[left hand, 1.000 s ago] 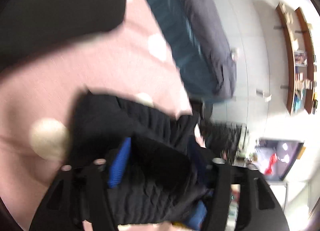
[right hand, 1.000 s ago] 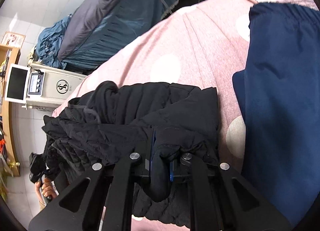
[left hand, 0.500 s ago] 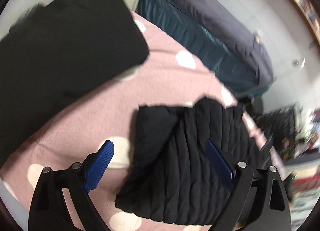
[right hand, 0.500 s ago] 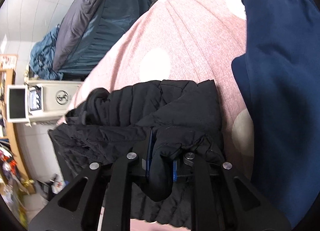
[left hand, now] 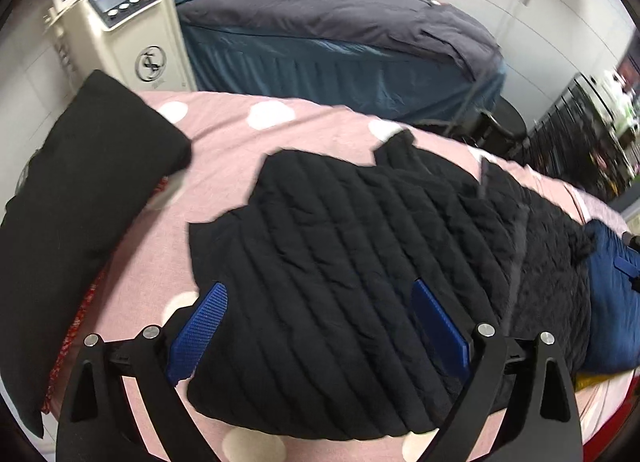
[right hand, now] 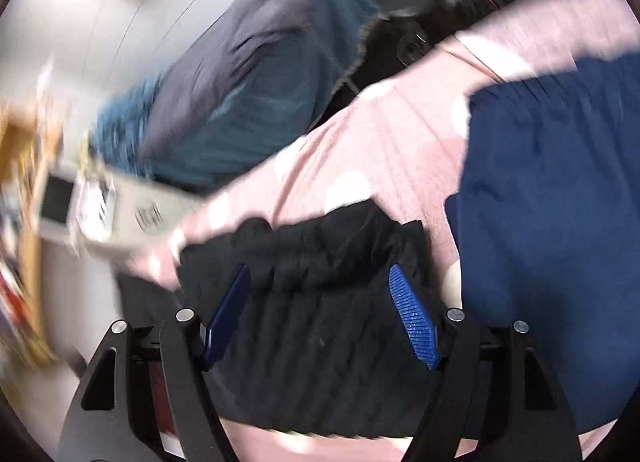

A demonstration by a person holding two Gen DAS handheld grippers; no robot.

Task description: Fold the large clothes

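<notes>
A black quilted jacket point(left hand: 360, 262) lies folded on the pink spotted bedspread point(left hand: 224, 149). My left gripper point(left hand: 318, 286) hovers over its near part, open, and its blue pads point(left hand: 200, 322) stand wide on either side without touching the cloth. In the blurred right wrist view the same jacket point(right hand: 328, 326) lies under my right gripper point(right hand: 318, 270). That gripper's jaws are opening, the jacket's bunched edge lies between them, and the pads point(right hand: 414, 318) stand clear of the fabric.
A folded black garment point(left hand: 80, 189) lies at the left of the bedspread. A navy garment point(right hand: 552, 201) lies right of the jacket. Beyond stand a cream machine point(left hand: 132, 33) and a bed with grey and blue bedding point(left hand: 340, 41).
My left gripper let go of the jacket, opened wide, rolled and drew back. My right gripper, earlier shut on a fold of the jacket, has opened off it and lifted.
</notes>
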